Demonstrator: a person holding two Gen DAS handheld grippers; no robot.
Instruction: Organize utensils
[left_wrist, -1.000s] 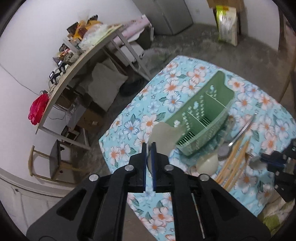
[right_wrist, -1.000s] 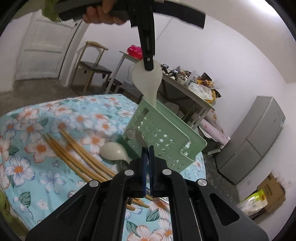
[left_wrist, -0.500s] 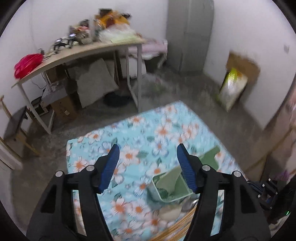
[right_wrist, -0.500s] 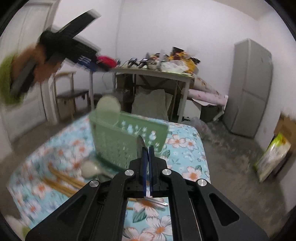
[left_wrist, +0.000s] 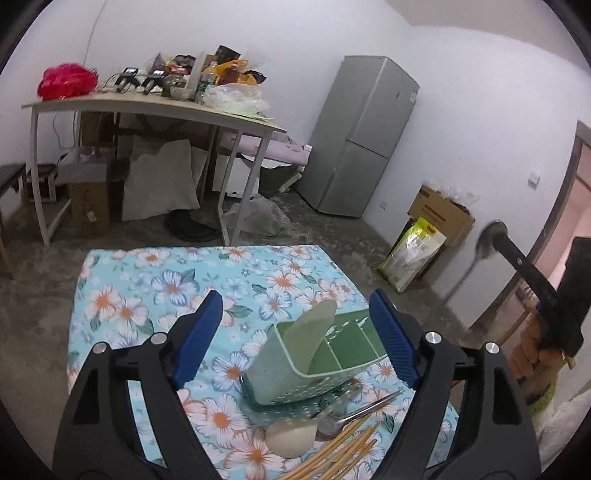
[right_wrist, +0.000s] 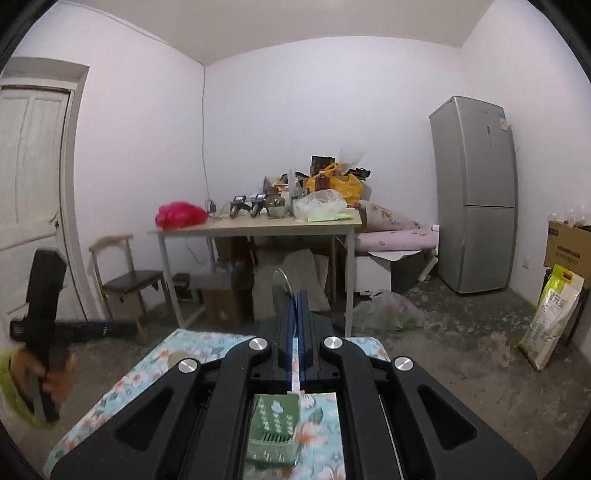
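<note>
Two blue pads of the left gripper (left_wrist: 295, 339) stand far apart and are opening wider, with nothing pinched between them. Below and past that gap sits the green caddy (left_wrist: 317, 363) on the flowered cloth (left_wrist: 155, 291). A pale spoon (left_wrist: 308, 341) stands tilted in the caddy's near-left box, its handle poking up above the rim. The other boxes to the right look bare. The caddy sits toward the near right part of the cloth, with lots of open cloth to its left and behind it.

Just in front of the caddy lie more things: a pale ladle bowl (left_wrist: 290, 437), a metal spoon (left_wrist: 347, 413) and a bunch of wooden chopsticks (left_wrist: 343, 452), all close together near the bottom edge of the left view.

The right gripper (right_wrist: 295, 306) has its pads pressed tight on a silver spoon (right_wrist: 280, 286), whose round end sticks up past the tips. It is high above the cloth, and the caddy shows right under its body. In the left view it is off past the right edge of the cloth, up in the air.

Beyond the cloth's far edge is bare grey floor (left_wrist: 332, 229), then a table (left_wrist: 147, 107) full of stuff and a grey fridge (left_wrist: 362, 136) well away.
</note>
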